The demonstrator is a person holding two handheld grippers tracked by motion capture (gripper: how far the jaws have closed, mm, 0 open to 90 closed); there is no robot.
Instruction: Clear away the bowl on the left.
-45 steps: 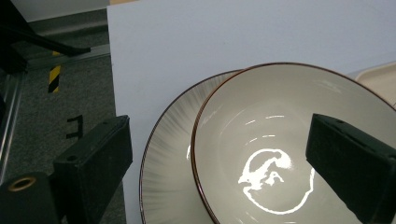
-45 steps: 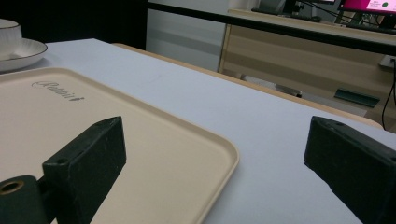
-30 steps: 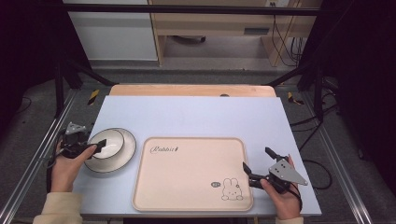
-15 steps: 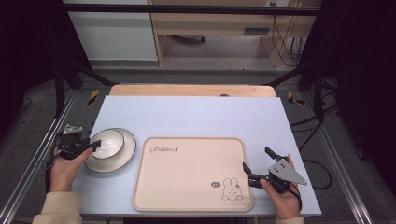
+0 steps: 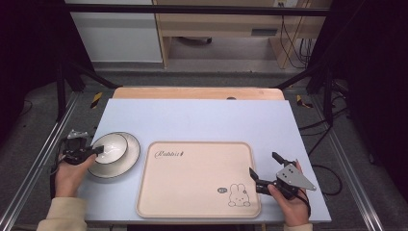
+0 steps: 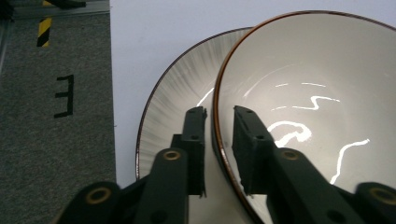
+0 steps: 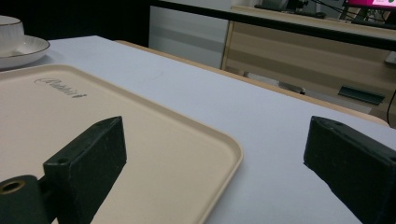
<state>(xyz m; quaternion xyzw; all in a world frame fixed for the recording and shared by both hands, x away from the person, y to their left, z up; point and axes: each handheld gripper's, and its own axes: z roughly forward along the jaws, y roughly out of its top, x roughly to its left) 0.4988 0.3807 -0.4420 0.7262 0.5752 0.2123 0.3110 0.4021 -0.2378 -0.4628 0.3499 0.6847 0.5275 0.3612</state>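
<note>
A white bowl (image 5: pixel 113 144) with a dark rim stands on a white ribbed plate (image 5: pixel 131 155) at the table's left side. My left gripper (image 5: pixel 99 149) comes in from the left and is shut on the bowl's near rim. In the left gripper view, one jaw is outside the bowl (image 6: pixel 303 93) over the plate (image 6: pixel 173 93) and the other is inside; the left gripper (image 6: pixel 219 109) pinches the rim. My right gripper (image 5: pixel 262 163) is open at the right edge of a beige rabbit tray (image 5: pixel 192 178), its fingers astride the tray's corner (image 7: pixel 219 149) in the right gripper view (image 7: pixel 215 126).
The blue table top (image 5: pixel 202 120) has a wooden strip (image 5: pixel 192 93) along its far edge. Metal frame rails and grey floor flank both sides. The bowl (image 7: pixel 9 28) and plate (image 7: pixel 25 49) sit far left beyond the tray in the right gripper view.
My left hand drew back to the left, and the bowl has shifted a little left on the plate with it. The right gripper has stayed still.
</note>
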